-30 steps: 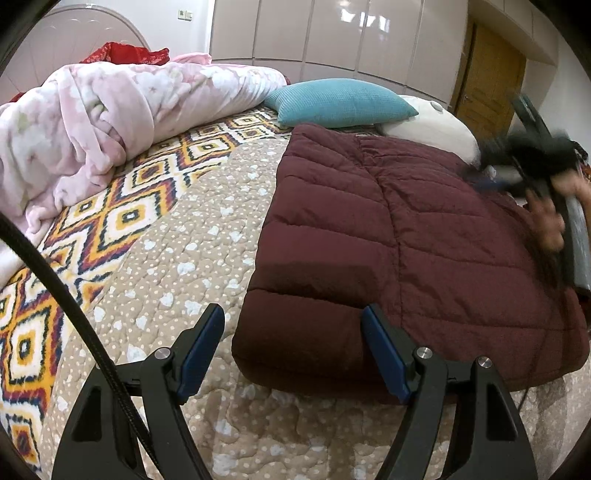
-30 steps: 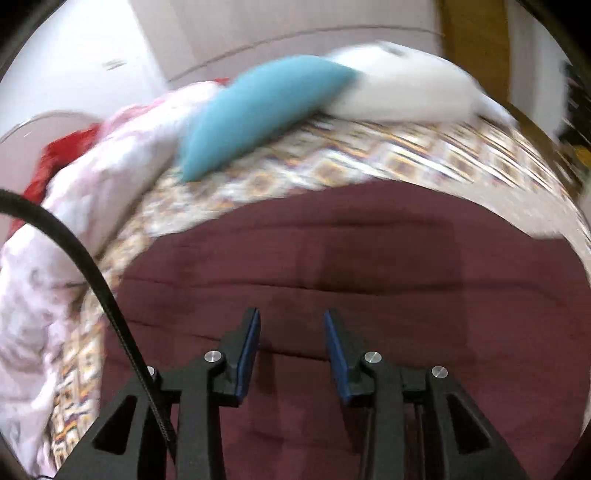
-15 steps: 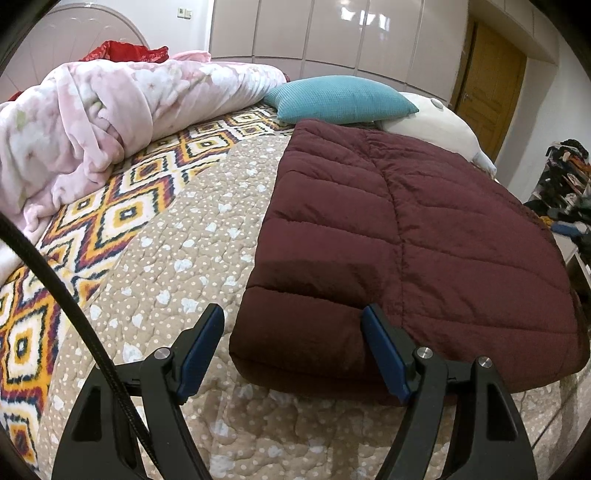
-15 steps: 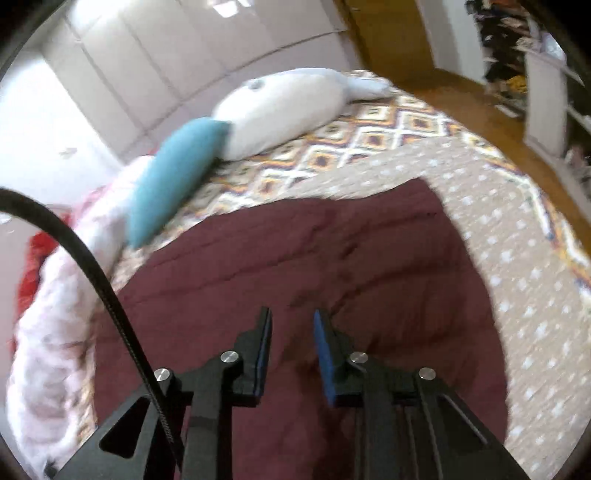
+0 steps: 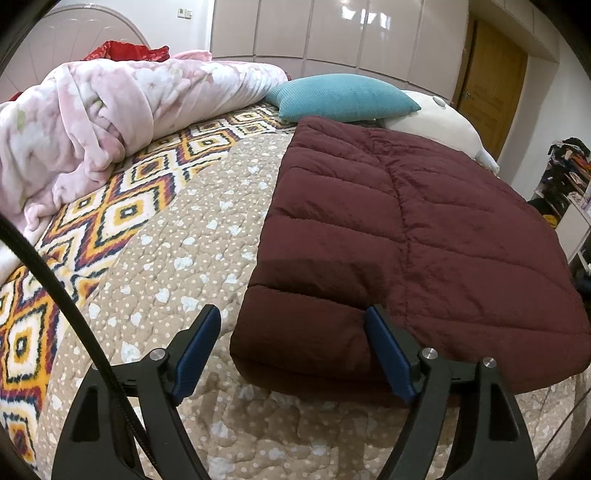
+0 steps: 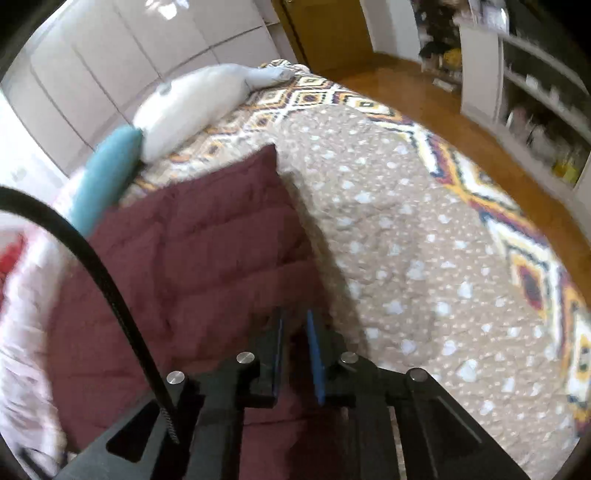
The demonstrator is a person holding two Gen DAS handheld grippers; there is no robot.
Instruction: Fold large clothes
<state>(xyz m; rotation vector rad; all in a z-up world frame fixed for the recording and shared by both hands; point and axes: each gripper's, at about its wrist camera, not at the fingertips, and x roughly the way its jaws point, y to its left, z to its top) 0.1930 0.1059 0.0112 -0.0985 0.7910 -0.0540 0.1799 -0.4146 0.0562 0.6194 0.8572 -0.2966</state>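
Note:
A dark maroon quilted jacket (image 5: 399, 236) lies folded flat on the bed (image 5: 192, 236). My left gripper (image 5: 293, 336) is open and empty, its blue pads straddling the jacket's near left corner just above it. In the right wrist view the jacket (image 6: 192, 258) fills the left half. My right gripper (image 6: 293, 325) hovers over the jacket's right edge with the pads nearly together and a narrow gap between them; I see nothing held.
A pink floral blanket (image 5: 96, 122) is piled at the left. A teal pillow (image 5: 343, 96) and a white plush (image 5: 436, 123) lie behind the jacket. Wardrobe doors (image 5: 332, 33), a wooden door (image 5: 487, 85) and shelves (image 6: 535, 110) stand around the bed.
My right gripper swung right across the jacket to its right edge and its pads closed in further. The left gripper has stayed put and open.

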